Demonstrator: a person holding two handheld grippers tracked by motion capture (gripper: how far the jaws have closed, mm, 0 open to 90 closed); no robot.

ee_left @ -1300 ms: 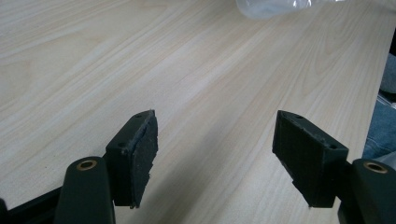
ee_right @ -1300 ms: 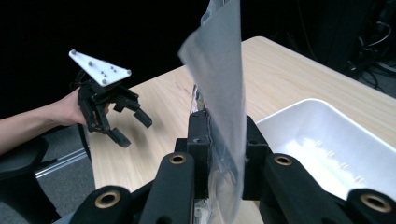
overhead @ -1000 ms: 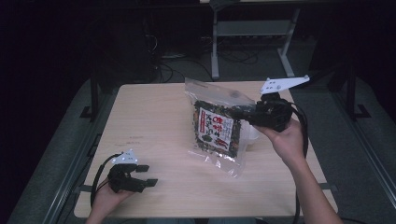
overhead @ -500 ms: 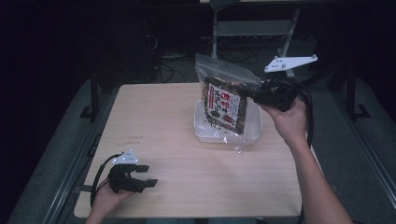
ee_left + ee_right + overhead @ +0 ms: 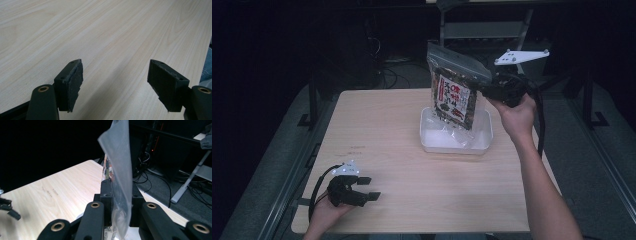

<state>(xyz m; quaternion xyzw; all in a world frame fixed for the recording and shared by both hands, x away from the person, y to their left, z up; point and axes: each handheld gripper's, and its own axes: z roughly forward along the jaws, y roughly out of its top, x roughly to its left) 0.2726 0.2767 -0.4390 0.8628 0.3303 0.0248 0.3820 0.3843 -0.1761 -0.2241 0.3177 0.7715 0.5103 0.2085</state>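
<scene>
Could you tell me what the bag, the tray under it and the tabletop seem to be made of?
Bag: thin clear plastic film, glossy; it hangs limp and lets a printed packet show through. Tray: probably translucent white plastic, smooth with rounded corners. Tabletop: light wood or wood-look laminate, matte; grain lines show, though which of the two is unclear.

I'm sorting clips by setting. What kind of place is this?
Probably a lab or workshop, not a home: a bare wooden table in a dark room, loose cables on the floor behind it, and metal stand legs on grey carpet.
</scene>
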